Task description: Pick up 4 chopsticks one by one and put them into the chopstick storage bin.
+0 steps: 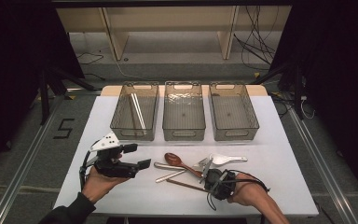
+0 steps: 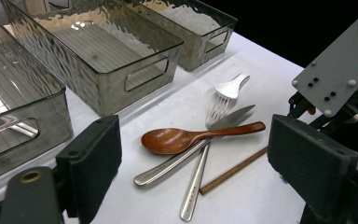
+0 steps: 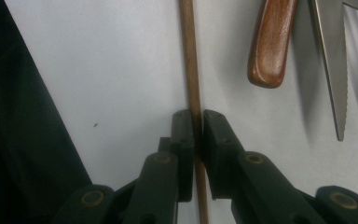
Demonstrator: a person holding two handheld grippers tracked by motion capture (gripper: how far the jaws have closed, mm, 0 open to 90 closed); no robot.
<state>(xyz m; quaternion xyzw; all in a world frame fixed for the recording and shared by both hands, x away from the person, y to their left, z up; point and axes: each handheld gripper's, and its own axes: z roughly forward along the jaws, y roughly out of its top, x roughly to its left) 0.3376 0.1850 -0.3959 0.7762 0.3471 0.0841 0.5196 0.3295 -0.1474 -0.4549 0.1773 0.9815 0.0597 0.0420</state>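
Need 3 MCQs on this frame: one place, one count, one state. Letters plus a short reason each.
1. Where does the wooden spoon lie?
A. in the middle bin
B. on the table in front of the bins
C. in the left gripper

2. How many clear bins stand in the row?
A. two
B. three
C. four

3. How is the right gripper?
A. shut on the brown chopstick
B. open above the fork
C. shut on the knife

Key:
1 B: the spoon rests on the white table among the cutlery, crossing the knife.
2 B: left bin, middle bin and right bin stand side by side.
3 A: in the right gripper view both pads press the brown chopstick between them.
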